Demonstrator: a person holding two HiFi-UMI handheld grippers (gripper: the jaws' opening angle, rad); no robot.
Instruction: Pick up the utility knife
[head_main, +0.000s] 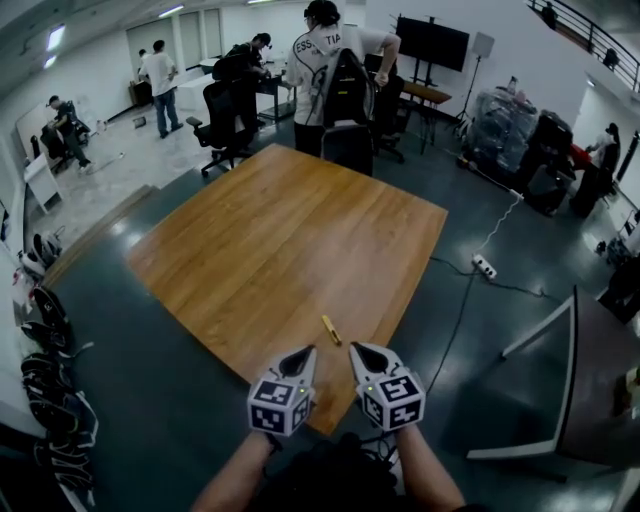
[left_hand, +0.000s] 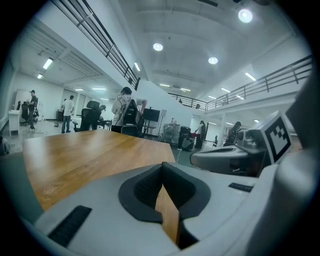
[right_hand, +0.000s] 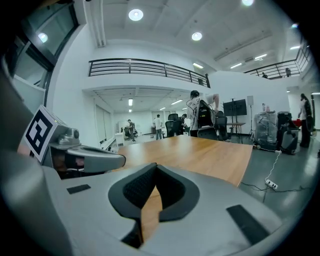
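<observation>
A small yellow utility knife (head_main: 331, 329) lies on the big wooden table (head_main: 290, 240), close to its near corner. Both grippers hover side by side just short of that corner, the knife a little ahead of and between them. My left gripper (head_main: 303, 353) is shut with nothing in it, its tips meeting over the tabletop (left_hand: 162, 167). Beside it, my right gripper (head_main: 358, 350) is likewise shut and empty (right_hand: 156, 167). Neither gripper view shows the knife; the jaws hide the table just ahead.
A person with a backpack (head_main: 335, 70) stands at the table's far edge, with office chairs (head_main: 222, 125) and other people behind. A power strip (head_main: 484, 266) and cable lie on the floor to the right. Another table (head_main: 590, 380) stands at right, bags (head_main: 45, 340) at left.
</observation>
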